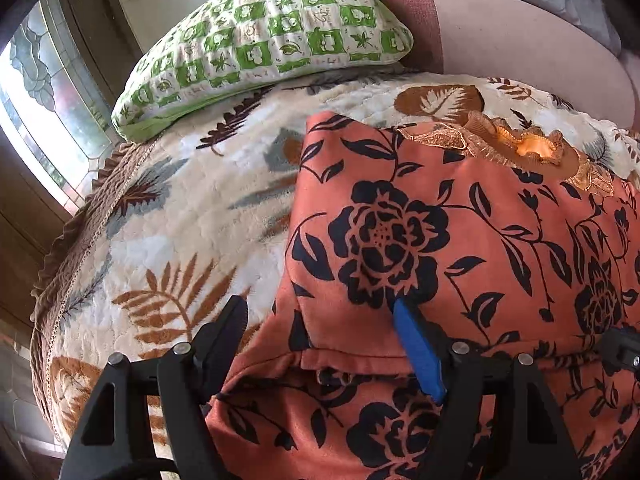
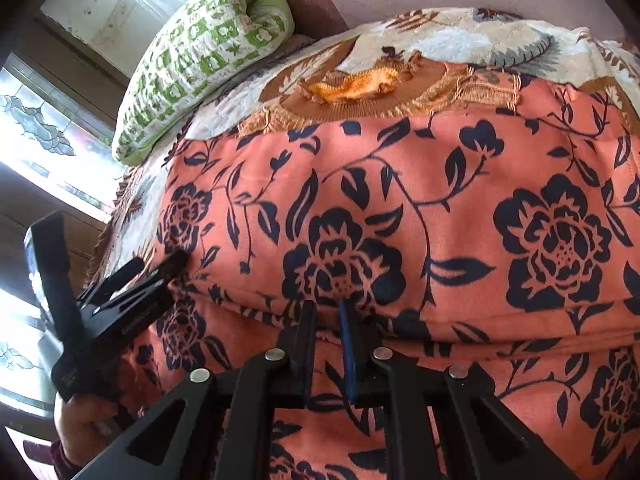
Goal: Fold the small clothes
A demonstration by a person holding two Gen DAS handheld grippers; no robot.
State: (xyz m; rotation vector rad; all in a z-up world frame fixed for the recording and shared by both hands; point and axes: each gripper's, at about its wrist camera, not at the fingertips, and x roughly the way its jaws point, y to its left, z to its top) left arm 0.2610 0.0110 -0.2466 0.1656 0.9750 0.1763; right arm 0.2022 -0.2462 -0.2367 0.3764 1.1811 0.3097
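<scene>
We are folding an orange dress [image 1: 460,216] with a black flower print, which lies spread across the bed [image 1: 192,216] in front of us, its near edge already doubled over into a fold that runs across both views. Our left tool [image 1: 320,320] stands spread wide with its jaws opening; the blue finger rests on the cloth and the black one sits out past the dress's left edge over the blanket, so nothing is pinched there. Our right tool [image 2: 328,312] is pressed nearly together on the folded edge of the dress, and it looks to be pinching that edge, though the cloth between the fingers is hard to make out. To do this step well, we judge that the left side should let go cleanly and lift clear without dragging the cloth, while the right keeps the fold line straight and level with the left corner, so the layers lie flush and no crease bunches in the middle. An orange frilly garment [image 1: 532,146] lies just beyond the dress. The bed carries a plush cream blanket with leaf patterns, and a green checked pillow [image 1: 264,36] sits at its far side near a patterned glass window [image 1: 44,92].
</scene>
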